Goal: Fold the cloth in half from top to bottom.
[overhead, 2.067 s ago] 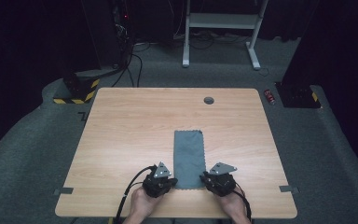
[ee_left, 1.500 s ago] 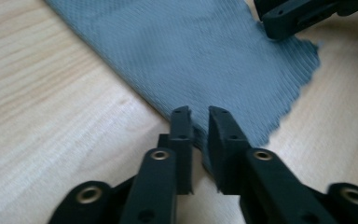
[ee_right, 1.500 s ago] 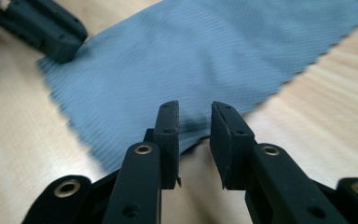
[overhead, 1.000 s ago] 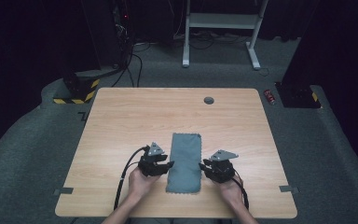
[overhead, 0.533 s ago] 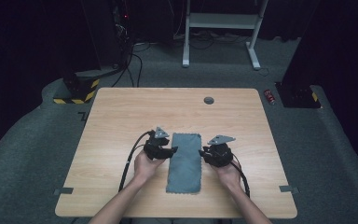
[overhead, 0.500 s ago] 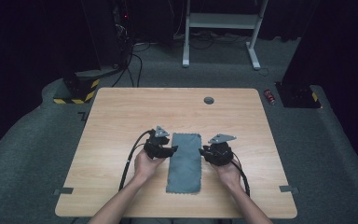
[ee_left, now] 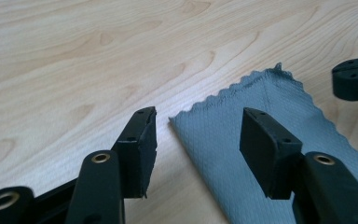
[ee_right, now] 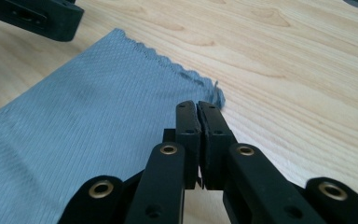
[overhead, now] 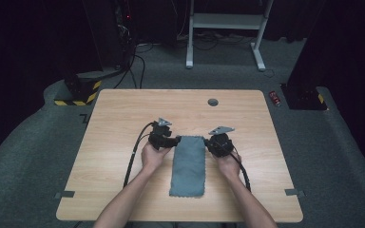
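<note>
Cloth point(overhead: 188, 164): grey, folded into a long strip, lying flat on the table point(overhead: 123, 118), a little nearer the near edge than the far one, long sides running near to far.
Cloth far end: scalloped hem, with a small frayed tuft at its right corner, seen in the right gripper view point(ee_right: 216, 95).
Cloth near end: stops short of the near edge, bare wood showing in front of it.
Left gripper point(overhead: 175, 140): at the cloth's far left corner, held low over the wood.
Left jaws: spread wide, and there it is in the left gripper view point(ee_left: 198, 133), one jaw over bare wood, the other over the cloth, the corner lying between them, nothing pinched.
Right gripper point(overhead: 208, 142): at the cloth's far right corner, opposite the left one.
Right jaws: pressed together in the right gripper view point(ee_right: 198, 114), tips just short of the frayed corner; whether any fabric is caught between them, cannot tell.
Hands: left hand point(overhead: 152, 154) and right hand point(overhead: 228, 161) flank the strip, forearms coming in from the near edge.
Hole point(overhead: 213, 102): a dark round one in the table near the far edge, well apart from the cloth.
</note>
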Demonstrator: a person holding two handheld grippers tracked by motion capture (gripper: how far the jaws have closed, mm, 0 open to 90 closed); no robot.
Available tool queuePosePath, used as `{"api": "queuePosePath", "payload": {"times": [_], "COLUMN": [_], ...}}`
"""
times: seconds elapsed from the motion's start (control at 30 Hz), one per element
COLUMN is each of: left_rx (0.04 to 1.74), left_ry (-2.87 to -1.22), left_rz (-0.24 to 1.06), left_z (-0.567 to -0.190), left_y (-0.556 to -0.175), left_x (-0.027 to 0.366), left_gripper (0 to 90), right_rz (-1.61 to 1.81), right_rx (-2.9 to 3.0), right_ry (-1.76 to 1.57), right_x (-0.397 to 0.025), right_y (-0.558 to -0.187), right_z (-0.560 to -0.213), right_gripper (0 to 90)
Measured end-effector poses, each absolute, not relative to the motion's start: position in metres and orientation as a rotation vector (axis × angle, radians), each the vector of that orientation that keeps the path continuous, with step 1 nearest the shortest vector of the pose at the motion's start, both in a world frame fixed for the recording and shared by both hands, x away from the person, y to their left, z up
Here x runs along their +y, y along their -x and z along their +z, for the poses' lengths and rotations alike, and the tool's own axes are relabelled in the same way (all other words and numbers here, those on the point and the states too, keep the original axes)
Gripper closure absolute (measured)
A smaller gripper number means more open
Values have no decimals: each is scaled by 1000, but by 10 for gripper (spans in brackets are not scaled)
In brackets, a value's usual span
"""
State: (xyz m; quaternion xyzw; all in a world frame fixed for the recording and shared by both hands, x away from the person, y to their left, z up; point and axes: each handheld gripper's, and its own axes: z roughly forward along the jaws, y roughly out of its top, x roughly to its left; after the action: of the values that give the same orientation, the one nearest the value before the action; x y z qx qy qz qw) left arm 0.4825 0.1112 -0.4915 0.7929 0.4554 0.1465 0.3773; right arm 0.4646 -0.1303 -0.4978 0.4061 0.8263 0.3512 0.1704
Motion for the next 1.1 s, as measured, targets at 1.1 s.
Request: {"api": "queuePosePath", "payload": {"times": [1.1], "left_rx": [1223], "left_ry": [-2086], "left_rz": [421], "left_z": [-514], "left_y": [-507], "left_x": [99], "left_gripper": [486], "right_rz": [875], "right_rx": [2287], "right_ry": [-1213], "right_x": [-115], "right_y": [-498], "right_z": [-510], "right_gripper": [896]}}
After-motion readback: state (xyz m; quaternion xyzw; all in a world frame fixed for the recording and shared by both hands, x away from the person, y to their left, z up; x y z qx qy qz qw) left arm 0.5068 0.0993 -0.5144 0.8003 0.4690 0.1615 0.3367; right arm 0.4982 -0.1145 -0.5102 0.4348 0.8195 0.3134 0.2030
